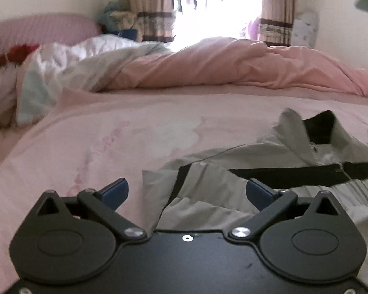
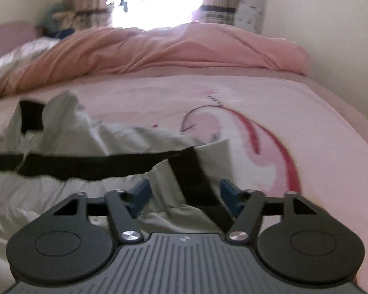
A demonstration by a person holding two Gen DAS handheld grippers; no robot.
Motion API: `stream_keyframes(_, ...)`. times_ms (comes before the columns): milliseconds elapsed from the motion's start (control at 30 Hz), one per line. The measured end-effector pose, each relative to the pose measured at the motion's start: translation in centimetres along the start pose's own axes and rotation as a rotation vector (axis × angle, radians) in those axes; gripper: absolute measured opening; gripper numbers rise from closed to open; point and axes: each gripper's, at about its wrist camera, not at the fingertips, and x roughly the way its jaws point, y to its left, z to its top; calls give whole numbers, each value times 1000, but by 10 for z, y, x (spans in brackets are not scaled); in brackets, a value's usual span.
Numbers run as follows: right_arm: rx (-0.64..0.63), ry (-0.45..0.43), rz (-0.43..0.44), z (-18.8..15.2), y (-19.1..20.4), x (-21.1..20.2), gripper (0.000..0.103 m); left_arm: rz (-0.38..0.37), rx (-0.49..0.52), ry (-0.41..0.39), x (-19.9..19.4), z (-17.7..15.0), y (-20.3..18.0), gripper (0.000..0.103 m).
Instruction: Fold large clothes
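A light grey jacket with black bands (image 1: 269, 156) lies on the pink bed sheet (image 1: 125, 134), collar away from me. My left gripper (image 1: 187, 192) is open, its blue pads wide apart over the jacket's left edge, with a folded sleeve part between them. In the right wrist view the same jacket (image 2: 90, 142) lies at left and centre. My right gripper (image 2: 185, 197) is open over the jacket's right edge, where a black band and grey cloth lie between the pads. Whether either gripper touches the cloth I cannot tell.
A bunched pink duvet (image 1: 233, 66) and a white quilt (image 1: 68, 71) lie across the far side of the bed. A pink headboard (image 1: 36, 27) is at far left. Curtains and a bright window (image 1: 216, 7) stand behind. A wall runs along the bed's right side (image 2: 331, 36).
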Motion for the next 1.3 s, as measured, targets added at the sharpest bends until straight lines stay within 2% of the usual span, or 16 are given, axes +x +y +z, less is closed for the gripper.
stream_keyframes(100, -16, 16, -18, 0, 6, 11, 80, -15, -11, 42, 15, -1, 7, 103)
stream_keyframes(200, 73, 21, -8, 1, 0, 5, 44, -29, -20, 23, 18, -4, 7, 103)
stream_keyframes(267, 107, 0, -35, 0, 0, -1, 30, -46, 1, 39, 23, -8, 1, 99)
stream_keyframes(300, 105, -30, -63, -1, 3, -7, 21, -37, 27, 34, 23, -10, -4, 76)
stream_keyframes(333, 87, -51, -76, -1, 5, -10, 19, -21, 65, 23, 24, -13, -9, 29)
stream_keyframes(400, 22, -110, -135, -4, 15, -18, 18, 23, 68, -60, 19, -18, -14, 17)
stream_keyframes(533, -55, -278, -292, -7, 41, -39, 15, 60, 93, -224, -5, -17, -25, 13)
stream_keyframes(633, -47, -324, -300, -3, 47, -40, 15, 140, 124, -309, -8, -26, -30, 13)
stream_keyframes(800, -90, -168, -271, -15, 49, 4, 20, 189, 142, -182, 36, -47, -31, 16)
stream_keyframes(867, -26, -153, -257, -12, 38, 4, 39, 202, 129, -192, 36, -45, -28, 20)
stream_keyframes(900, 15, -137, -260, -11, 30, 4, 63, 213, 114, -178, 39, -44, -25, 30)
stream_keyframes(933, 56, -125, -267, -9, 23, 3, 72, 230, 97, -160, 41, -42, -21, 49)
stream_keyframes(1033, 53, -165, -239, -8, 16, -18, 59, 252, 65, -195, 31, -37, -11, 58)
stream_keyframes(1133, -102, -318, -339, -11, 44, -54, 38, 255, 85, -213, 2, -26, -13, 62)
stream_keyframes(1233, -114, -438, -340, -13, 60, -88, 40, 303, 113, -284, -33, -23, -20, 90)
stream_keyframes(1300, -69, -457, -405, -10, 62, -99, 40, 355, 106, -298, -44, -22, -20, 94)
